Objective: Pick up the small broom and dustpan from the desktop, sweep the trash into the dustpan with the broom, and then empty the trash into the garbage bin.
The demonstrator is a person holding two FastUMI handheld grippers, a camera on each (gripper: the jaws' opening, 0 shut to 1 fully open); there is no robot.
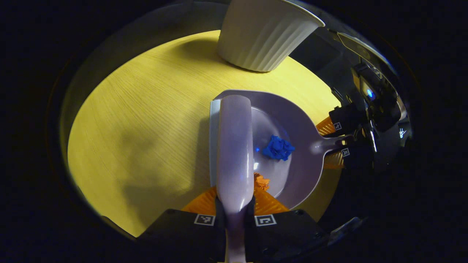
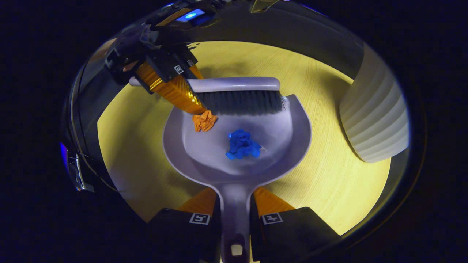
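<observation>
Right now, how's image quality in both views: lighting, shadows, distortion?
Left gripper view: dim edges, bright yellow wooden tabletop, soft shadow left of the lilac plastic broom; fisheye bends the white ribbed bin. Right gripper view: the crumpled blue paper wad and orange paper scrap are sharp in the lilac dustpan; the rim is dark.

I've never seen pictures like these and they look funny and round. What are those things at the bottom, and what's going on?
A person holds a grabbing tool in each hand, and a small camera rides on each tool. In the left gripper view, the left tool pinches the broom. In the right gripper view, the right tool pinches the handle of the dustpan. The dustpan sits on a yellow wooden table. Inside it lies a blue paper scrap, and an orange paper scrap sits by the bristles. The white ribbed tub nearby is probably the garbage bin.
</observation>
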